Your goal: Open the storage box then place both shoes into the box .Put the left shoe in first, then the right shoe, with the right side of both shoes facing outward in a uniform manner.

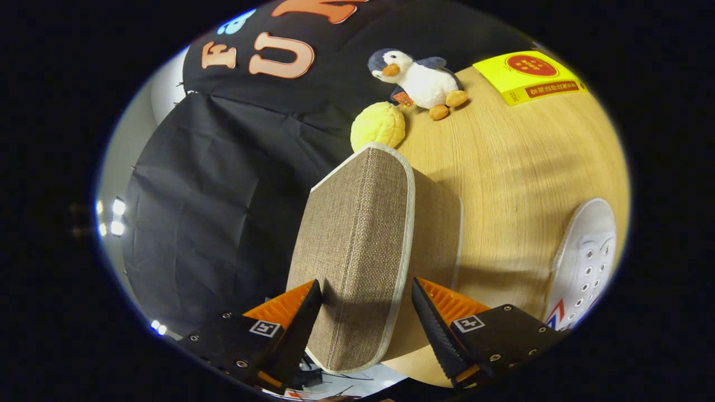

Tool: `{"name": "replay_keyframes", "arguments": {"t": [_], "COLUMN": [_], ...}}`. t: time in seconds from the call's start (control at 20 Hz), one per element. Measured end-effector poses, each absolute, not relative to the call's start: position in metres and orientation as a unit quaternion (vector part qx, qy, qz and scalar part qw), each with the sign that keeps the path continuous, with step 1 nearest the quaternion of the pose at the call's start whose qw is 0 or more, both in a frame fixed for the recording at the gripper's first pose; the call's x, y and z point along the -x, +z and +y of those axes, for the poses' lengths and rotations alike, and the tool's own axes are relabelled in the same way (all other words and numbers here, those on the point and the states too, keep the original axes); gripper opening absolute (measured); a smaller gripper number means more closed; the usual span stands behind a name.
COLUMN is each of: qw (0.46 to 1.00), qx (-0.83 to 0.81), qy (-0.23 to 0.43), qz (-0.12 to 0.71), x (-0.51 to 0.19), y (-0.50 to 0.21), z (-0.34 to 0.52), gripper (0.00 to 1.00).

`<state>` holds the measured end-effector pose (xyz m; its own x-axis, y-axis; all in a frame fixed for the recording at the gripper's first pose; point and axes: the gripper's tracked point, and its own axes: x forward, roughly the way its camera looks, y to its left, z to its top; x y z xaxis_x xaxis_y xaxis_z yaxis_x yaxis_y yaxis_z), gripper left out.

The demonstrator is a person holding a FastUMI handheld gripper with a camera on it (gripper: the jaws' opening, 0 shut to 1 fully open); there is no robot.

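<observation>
**Lid raised between the tool's fingers**

The wooden counter (503,184) carries everything. The brown fabric storage box (430,234) stands just ahead of the tool (366,312), its white-trimmed lid (357,245) tilted up between the fingers. The fingers stand apart; whether both press on the lid cannot be told. A white lace-up shoe (584,262) lies beside the box. Beyond sit a yellow packet (528,75), a plush penguin (419,78) and a yellow ball (378,125).

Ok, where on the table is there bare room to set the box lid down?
Widest bare wood lies between the box, held between the gripper fingers, the white shoe and the yellow packet. It is crowded beyond the box, around the yellow ball and toy penguin.
</observation>
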<state>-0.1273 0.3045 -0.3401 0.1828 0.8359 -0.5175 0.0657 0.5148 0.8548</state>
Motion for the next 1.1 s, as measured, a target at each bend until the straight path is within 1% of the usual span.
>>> {"name": "replay_keyframes", "arguments": {"t": [0.1, 0.2, 0.25, 0.4, 0.45, 0.55, 0.7, 0.95, 1.05, 1.1], "qw": [0.642, 0.64, 0.637, 0.637, 0.644, 0.657, 0.655, 0.656, 0.665, 0.66], "qx": [-0.421, -0.426, -0.43, -0.436, -0.434, -0.433, -0.459, -0.465, -0.442, -0.439], "qy": [0.287, 0.284, 0.283, 0.274, 0.27, 0.266, 0.265, 0.271, 0.266, 0.267], "qz": [0.574, 0.573, 0.574, 0.573, 0.569, 0.557, 0.539, 0.529, 0.54, 0.548], "x": [0.129, 0.128, 0.128, 0.127, 0.126, 0.124, 0.117, 0.115, 0.119, 0.124], "y": [-0.34, -0.337, -0.335, -0.324, -0.321, -0.313, -0.298, -0.293, -0.306, -0.308], "z": [0.307, 0.304, 0.301, 0.289, 0.283, 0.276, 0.275, 0.288, 0.291, 0.294], "gripper": [0.95, 0.87, 0.8, 0.72, 0.65, 0.57, 0.53, 0.39, 0.38, 0.38]}}
